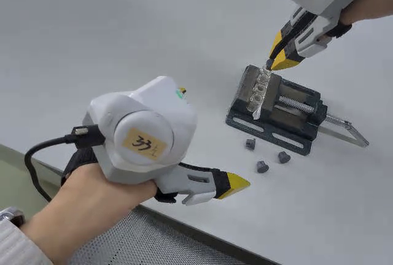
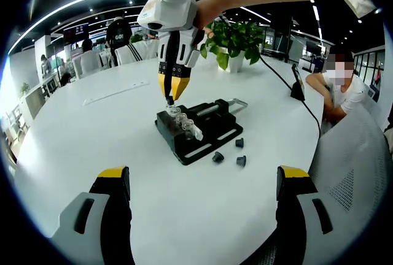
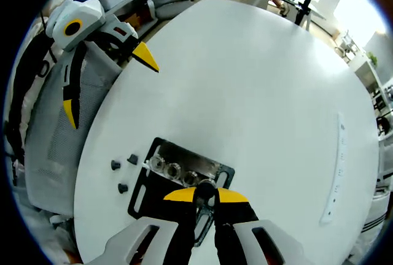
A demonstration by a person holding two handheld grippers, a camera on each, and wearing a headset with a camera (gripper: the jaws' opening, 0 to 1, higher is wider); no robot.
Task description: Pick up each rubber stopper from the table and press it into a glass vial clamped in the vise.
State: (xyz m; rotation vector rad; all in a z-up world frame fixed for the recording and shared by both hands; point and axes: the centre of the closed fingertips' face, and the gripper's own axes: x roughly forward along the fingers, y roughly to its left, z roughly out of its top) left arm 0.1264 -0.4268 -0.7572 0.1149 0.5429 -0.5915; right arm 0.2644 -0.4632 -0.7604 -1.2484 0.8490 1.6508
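A black vise (image 1: 295, 121) stands on the white table and clamps a row of several clear glass vials (image 1: 260, 91). My right gripper (image 1: 271, 64) points down at the far end of that row. In the right gripper view, the right gripper (image 3: 206, 192) is shut on a dark rubber stopper (image 3: 206, 187) right over the end vial, with open vials (image 3: 174, 170) beside it. Three loose stoppers (image 1: 262, 167) lie on the table in front of the vise. My left gripper (image 1: 228, 188) hovers low at the near table edge, open and holding nothing (image 2: 203, 176).
The vise's screw handle (image 1: 347, 129) sticks out to the right. A white ruler strip (image 2: 115, 93) lies on the far side of the table. A mesh chair (image 1: 153, 243) sits under the near edge. Plants (image 2: 233, 44) and a seated person (image 2: 344, 90) are beyond the table.
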